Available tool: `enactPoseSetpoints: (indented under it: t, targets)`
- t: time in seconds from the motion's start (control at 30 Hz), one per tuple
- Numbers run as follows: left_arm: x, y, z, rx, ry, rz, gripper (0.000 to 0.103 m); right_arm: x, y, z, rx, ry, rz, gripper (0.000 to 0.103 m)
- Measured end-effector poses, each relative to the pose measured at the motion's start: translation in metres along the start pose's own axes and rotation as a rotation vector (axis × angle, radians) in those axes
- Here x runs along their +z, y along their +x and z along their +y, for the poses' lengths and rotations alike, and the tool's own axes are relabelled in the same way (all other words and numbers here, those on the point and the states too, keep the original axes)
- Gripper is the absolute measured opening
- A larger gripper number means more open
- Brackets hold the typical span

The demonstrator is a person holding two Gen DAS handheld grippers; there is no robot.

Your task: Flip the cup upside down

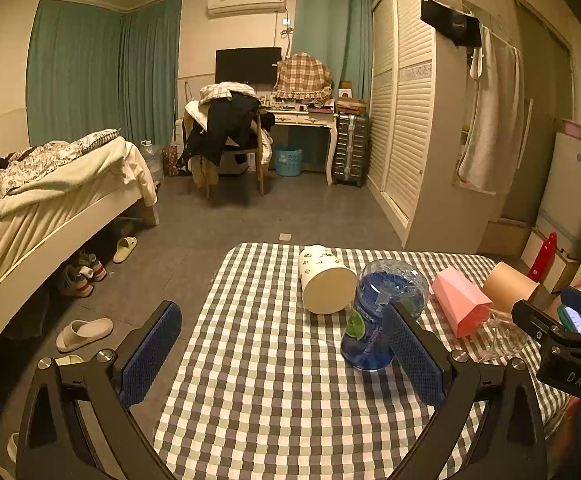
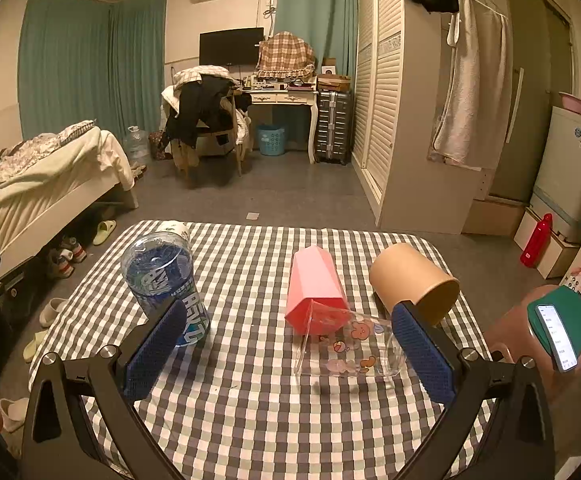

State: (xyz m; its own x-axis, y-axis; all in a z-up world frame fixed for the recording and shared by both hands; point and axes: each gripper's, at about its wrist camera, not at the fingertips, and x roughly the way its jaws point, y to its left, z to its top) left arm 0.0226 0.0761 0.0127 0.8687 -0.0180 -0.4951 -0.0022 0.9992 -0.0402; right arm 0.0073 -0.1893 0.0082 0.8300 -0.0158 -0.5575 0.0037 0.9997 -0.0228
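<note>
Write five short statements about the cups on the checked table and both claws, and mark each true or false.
1. The pink cup lies on its side. True.
2. The left claw grips the blue cup. False: it is open and holds nothing.
3. The clear cup lies right in front of the pink one. True.
4. The right claw is shut. False: it is open.
5. The brown cup stands upright. False: it lies on its side.
</note>
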Motion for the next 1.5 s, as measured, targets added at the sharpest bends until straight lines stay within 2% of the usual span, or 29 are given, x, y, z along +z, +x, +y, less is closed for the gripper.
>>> enactPoseSetpoints:
  t: [1.5]
  targets:
    - [-0.0008, -0.0032, 0.0011, 0.008, 0.014, 0.004, 0.103, -0.0024, 0.0024, 0.0011, 0.001, -0.001, 0.014, 0.103]
